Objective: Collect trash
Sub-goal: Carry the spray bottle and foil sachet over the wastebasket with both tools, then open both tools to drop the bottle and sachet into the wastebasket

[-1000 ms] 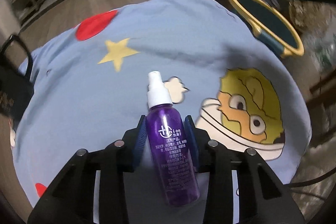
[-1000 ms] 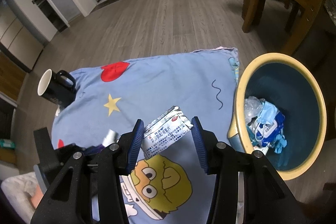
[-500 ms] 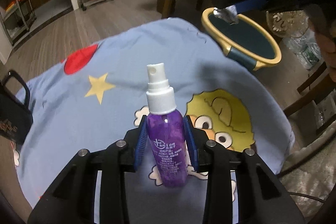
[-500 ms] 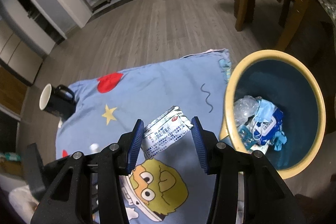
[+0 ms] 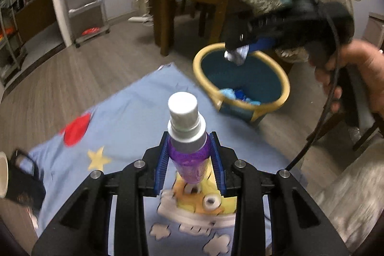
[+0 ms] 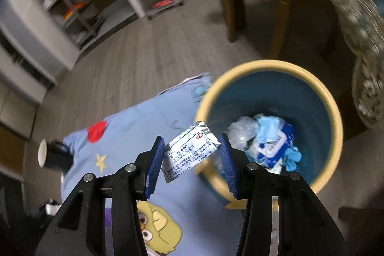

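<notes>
Trash is being carried in both grippers: one purple spray bottle (image 5: 187, 153) is being clamped in the left gripper (image 5: 189, 160), and one silver foil packet (image 6: 190, 152) is being pinched in the right gripper (image 6: 192, 160). Compared with a second ago, the bottle is being held clear above the blue cartoon blanket (image 5: 124, 126) where it was lying flat, and the packet is now being held at the yellow rim of the one bin (image 6: 336, 126), closer than before. One black mug (image 6: 51, 155) is being left at the blanket's edge. One hand (image 5: 355, 78) is being seen on the right gripper's handle.
</notes>
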A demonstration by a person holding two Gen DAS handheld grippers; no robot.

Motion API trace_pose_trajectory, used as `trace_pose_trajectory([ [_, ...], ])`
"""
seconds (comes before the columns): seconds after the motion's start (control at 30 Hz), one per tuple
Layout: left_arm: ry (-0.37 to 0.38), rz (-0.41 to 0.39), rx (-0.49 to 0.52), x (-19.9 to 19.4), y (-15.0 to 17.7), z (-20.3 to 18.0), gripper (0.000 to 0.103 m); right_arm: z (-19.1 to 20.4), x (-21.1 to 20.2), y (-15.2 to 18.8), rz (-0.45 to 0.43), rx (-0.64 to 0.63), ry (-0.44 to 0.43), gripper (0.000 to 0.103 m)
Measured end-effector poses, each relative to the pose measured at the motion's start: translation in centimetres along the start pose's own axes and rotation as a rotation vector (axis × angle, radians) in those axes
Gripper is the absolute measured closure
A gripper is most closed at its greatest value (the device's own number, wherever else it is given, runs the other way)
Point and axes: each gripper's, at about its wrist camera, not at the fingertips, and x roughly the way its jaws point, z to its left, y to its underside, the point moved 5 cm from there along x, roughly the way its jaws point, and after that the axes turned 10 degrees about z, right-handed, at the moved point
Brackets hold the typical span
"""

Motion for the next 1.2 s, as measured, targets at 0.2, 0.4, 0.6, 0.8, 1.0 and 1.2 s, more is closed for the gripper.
trace_pose_trajectory([
  [0.2,0.044,-0.024,0.041,0.7,-5.7,-2.2,0.071,-5.7,-0.5,-0.4,-0.020,0.145,0.003,0.054],
  [0.4,0.039,-0.012,0.106,3.7,-9.7,-5.0,0.071,-9.9,-0.3,-0.2,-0.024,0.249,0.006,0.054],
  [0.6,0.034,0.008,0.172,7.3,-11.6,-8.0,0.071,-12.7,0.0,0.3,-0.014,0.318,0.023,0.054],
  [0.8,0.027,0.037,0.210,10.4,-12.3,-9.9,0.071,-13.8,0.7,0.8,0.015,0.353,0.068,0.054],
  [1.0,0.021,0.038,0.221,11.3,-12.2,-10.4,0.071,-13.8,0.9,0.7,0.014,0.360,0.073,0.054],
  [1.2,0.022,0.019,0.208,10.2,-12.4,-10.1,0.069,-13.7,0.9,0.6,0.019,0.359,0.074,0.049],
])
